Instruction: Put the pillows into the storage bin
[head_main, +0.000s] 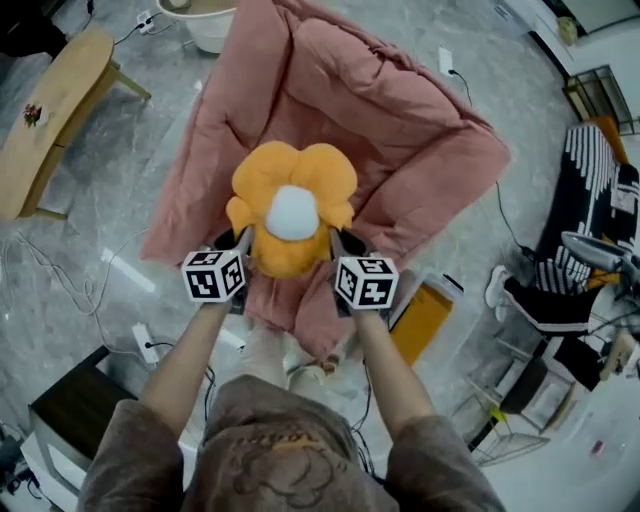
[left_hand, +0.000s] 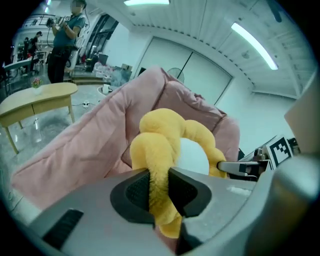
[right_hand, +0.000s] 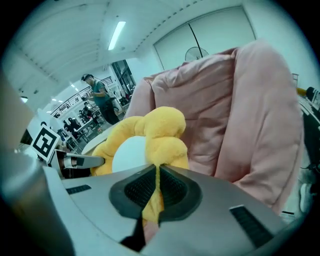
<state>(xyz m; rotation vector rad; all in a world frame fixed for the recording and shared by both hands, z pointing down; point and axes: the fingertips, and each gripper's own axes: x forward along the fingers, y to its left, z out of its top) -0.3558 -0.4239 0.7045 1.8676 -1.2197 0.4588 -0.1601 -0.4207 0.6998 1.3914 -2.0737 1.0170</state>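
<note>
A plush, flower-shaped yellow pillow (head_main: 300, 175) with a round white centre is hanging between both grippers. The left gripper (head_main: 241, 240) is pinching one fuzzy petal and the right gripper (head_main: 336, 241) is clamping another, over the soft, padded pink storage bin (head_main: 430, 140).

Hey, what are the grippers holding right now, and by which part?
Both hold the yellow flower pillow: left gripper and right gripper each pinch a petal on its side.
</note>
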